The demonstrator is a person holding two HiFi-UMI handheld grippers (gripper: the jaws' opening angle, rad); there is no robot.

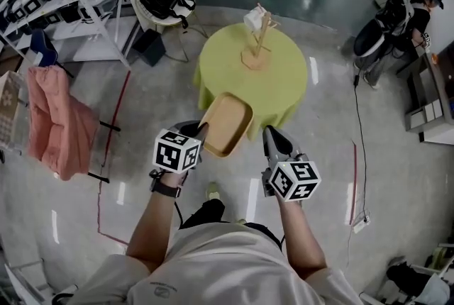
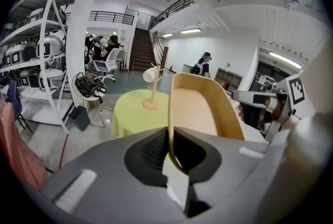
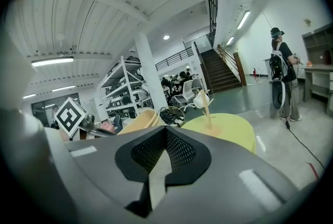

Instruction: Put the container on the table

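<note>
The left hand-held gripper [image 2: 174, 152] clamps the rim of the tan container [image 1: 227, 124], held over the near edge of the green bench [image 1: 284, 84], seemingly not touching it. The right hand-held gripper [image 3: 165, 155], closed and empty, is just beside.

Bench [image 1: 284, 94] top mostly bare; one stand [image 1: 255, 57] toward 12 o'clock.
The stand with its cup [image 1: 253, 18] takes the strip between centre and the 12 o'clock rim; the middle and the 3 and 9 o'clock sides lie open. The container [image 1: 227, 125], pinched in the left claw [image 1: 202, 130], overhangs the 7 o'clock rim. The right claw [image 1: 271, 135], closed on nothing, hangs by the 5 o'clock rim.
</note>
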